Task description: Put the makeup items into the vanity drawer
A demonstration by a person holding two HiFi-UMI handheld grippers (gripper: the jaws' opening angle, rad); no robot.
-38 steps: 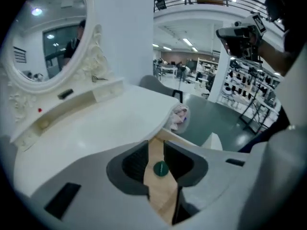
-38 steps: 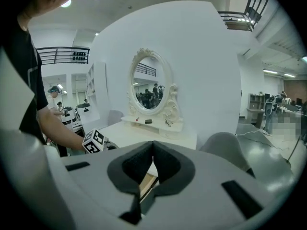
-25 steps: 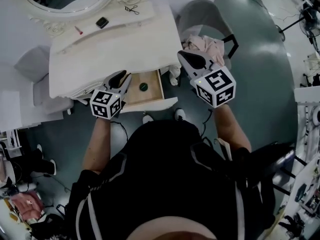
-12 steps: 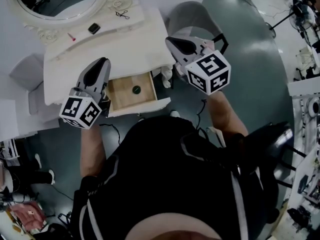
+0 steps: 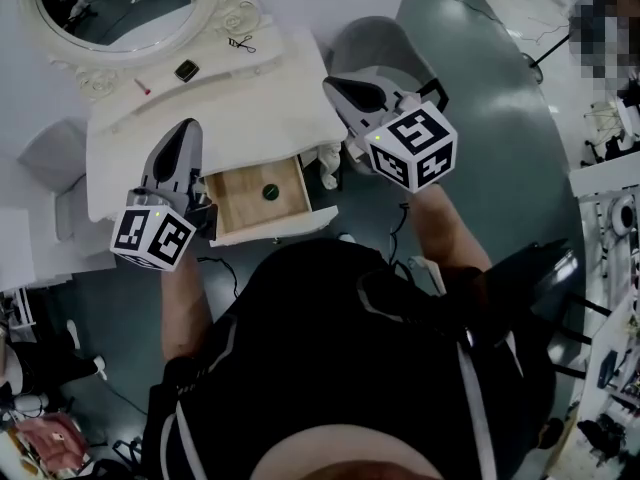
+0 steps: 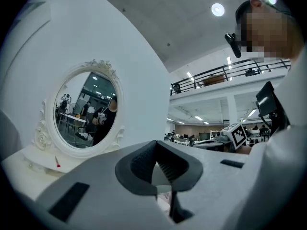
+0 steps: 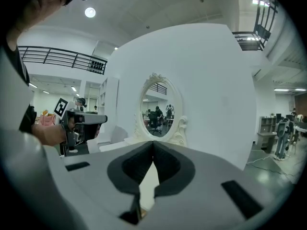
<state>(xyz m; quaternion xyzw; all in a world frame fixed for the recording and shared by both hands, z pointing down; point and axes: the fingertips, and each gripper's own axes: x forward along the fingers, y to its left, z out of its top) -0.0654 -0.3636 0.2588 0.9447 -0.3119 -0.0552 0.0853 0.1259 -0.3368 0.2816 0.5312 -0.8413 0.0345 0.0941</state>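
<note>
The vanity's wooden drawer [image 5: 245, 208] stands pulled out, with a small dark green round item [image 5: 269, 192] lying inside it. On the white vanity top [image 5: 250, 108] rest a dark compact [image 5: 186, 69], a thin red stick [image 5: 143, 86] and a small metal tool [image 5: 238, 42], all near the oval mirror [image 5: 120, 8]. My left gripper [image 5: 187, 128] hovers over the tabletop left of the drawer, shut and empty. My right gripper [image 5: 336, 86] hangs off the table's right edge, also shut and empty. The left gripper view shows the jaws [image 6: 156, 146] closed, the mirror [image 6: 86, 111] beyond.
A grey chair [image 5: 385, 43] with pale cloth on it stands right of the vanity, behind my right gripper. A low white unit [image 5: 50, 158] sits at the left. Dark green floor surrounds the table. The right gripper view shows the mirror [image 7: 158, 110] and the left gripper [image 7: 81, 121].
My left gripper has moved left and away from the drawer's front edge to above the tabletop. My right gripper has drifted slightly left. The drawer has stayed open.
</note>
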